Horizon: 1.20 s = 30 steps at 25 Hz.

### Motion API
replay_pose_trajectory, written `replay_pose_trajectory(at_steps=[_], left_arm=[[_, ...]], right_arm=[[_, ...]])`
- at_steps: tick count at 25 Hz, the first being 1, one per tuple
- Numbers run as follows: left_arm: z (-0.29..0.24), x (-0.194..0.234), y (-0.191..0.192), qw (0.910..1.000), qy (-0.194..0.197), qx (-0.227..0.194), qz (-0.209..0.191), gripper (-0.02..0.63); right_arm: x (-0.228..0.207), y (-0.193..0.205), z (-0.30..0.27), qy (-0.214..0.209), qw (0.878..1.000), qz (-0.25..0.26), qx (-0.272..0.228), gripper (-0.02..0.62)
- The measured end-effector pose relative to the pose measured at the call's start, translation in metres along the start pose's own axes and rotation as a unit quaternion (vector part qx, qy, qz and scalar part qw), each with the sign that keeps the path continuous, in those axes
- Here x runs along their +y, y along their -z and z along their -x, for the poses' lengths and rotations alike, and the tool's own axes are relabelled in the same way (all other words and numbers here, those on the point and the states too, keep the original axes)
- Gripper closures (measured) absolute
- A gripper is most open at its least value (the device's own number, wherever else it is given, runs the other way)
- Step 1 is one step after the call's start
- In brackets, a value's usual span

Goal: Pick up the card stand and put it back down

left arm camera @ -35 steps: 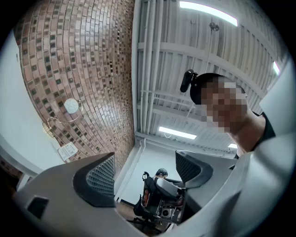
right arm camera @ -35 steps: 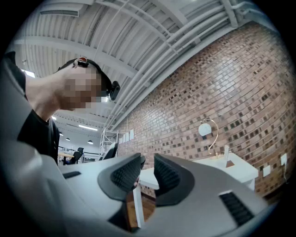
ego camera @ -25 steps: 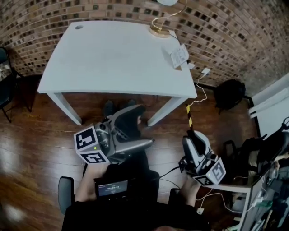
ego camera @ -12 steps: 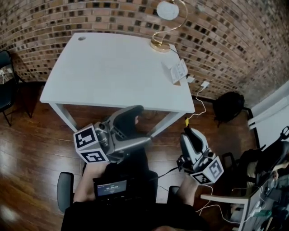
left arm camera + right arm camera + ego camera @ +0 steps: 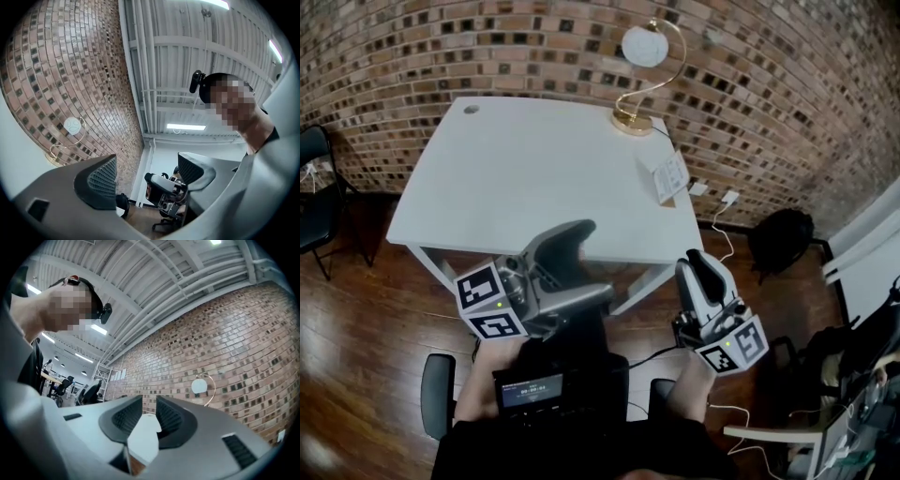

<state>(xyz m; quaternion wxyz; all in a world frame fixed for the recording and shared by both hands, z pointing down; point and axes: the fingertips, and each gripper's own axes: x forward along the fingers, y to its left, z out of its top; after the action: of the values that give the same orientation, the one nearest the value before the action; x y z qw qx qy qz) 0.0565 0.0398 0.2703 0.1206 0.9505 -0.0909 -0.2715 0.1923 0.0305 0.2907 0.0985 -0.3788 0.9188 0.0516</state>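
Observation:
The card stand (image 5: 668, 176), a small white tilted holder, stands near the right edge of the white table (image 5: 525, 169). Both grippers hang in front of the table's near edge, well short of the stand. My left gripper (image 5: 589, 269) is open wide with nothing between its jaws; the left gripper view shows it (image 5: 147, 173) pointing up at the ceiling and brick wall. My right gripper (image 5: 701, 264) is lower right of the stand. In its own view the gripper (image 5: 149, 411) has a narrow gap between the pads, empty, with the table's white top (image 5: 144, 434) showing through.
A gold arc lamp (image 5: 642, 56) with a round white shade stands at the table's back right, against the brick wall. A black chair (image 5: 314, 192) is at the far left, a black bag (image 5: 780, 236) on the floor at the right. A small screen device (image 5: 530, 389) rests on the person's lap.
The head view has tilted up, so the whole lamp and more wall show. Both grippers have risen slightly toward the table's front edge. Neither gripper's jaws changed.

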Motion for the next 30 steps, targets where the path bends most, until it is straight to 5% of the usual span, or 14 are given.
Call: replay_pose_trajectory(at_steps=[30], left_arm=[[-0.049,0.117,0.004,0.9988,0.02,0.041,0.019,0.204]], right_arm=[[-0.104,0.036,-0.079,0.048,0.997,0.016,0.05,0.486]])
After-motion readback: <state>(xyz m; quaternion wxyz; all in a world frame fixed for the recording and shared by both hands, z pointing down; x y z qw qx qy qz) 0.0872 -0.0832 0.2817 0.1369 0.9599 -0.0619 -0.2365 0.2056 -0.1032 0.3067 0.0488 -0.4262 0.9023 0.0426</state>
